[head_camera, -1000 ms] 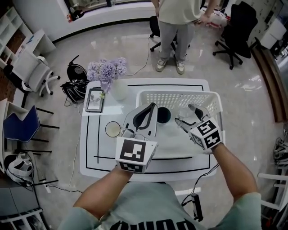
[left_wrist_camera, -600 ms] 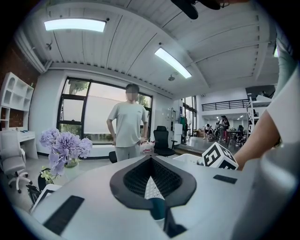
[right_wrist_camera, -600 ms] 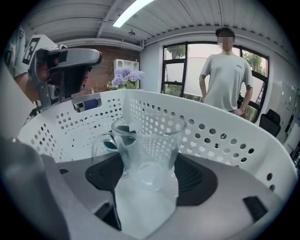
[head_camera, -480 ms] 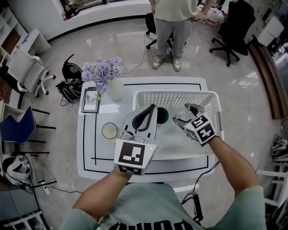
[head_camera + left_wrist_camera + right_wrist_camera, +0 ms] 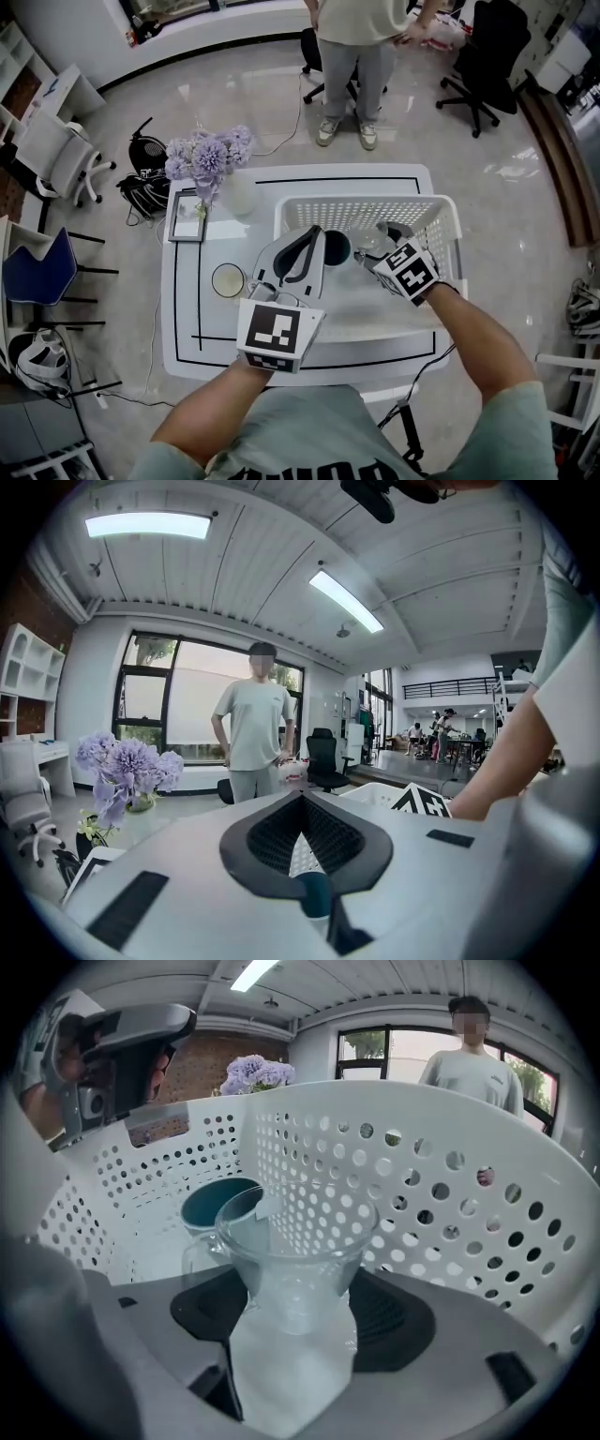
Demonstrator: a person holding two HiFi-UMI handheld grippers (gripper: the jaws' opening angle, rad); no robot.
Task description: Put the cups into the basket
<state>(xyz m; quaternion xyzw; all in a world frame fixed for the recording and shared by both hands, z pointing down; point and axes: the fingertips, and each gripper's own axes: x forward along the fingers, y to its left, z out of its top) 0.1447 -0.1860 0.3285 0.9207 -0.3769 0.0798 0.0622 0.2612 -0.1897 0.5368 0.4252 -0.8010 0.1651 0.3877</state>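
A clear glass cup (image 5: 295,1241) sits between the jaws of my right gripper (image 5: 295,1312), which is shut on it low inside the white perforated basket (image 5: 450,1147). In the head view the right gripper (image 5: 380,246) reaches into the basket (image 5: 441,211) from the near side with the glass cup (image 5: 368,244). A dark teal cup (image 5: 336,246) stands on the basket floor to its left, also seen as the teal cup (image 5: 217,1206). A cream cup (image 5: 228,279) stands on the table outside the basket. My left gripper (image 5: 314,232) hovers over the basket's left rim, shut and holding nothing.
The white table (image 5: 187,319) also carries a vase of purple flowers (image 5: 208,155) and a picture frame (image 5: 190,217) at its far left. A person (image 5: 352,56) stands beyond the table. Office chairs (image 5: 487,47) and bags surround it.
My right gripper has sunk deeper into the basket with the glass cup still in its jaws. The left gripper has stayed where it was.
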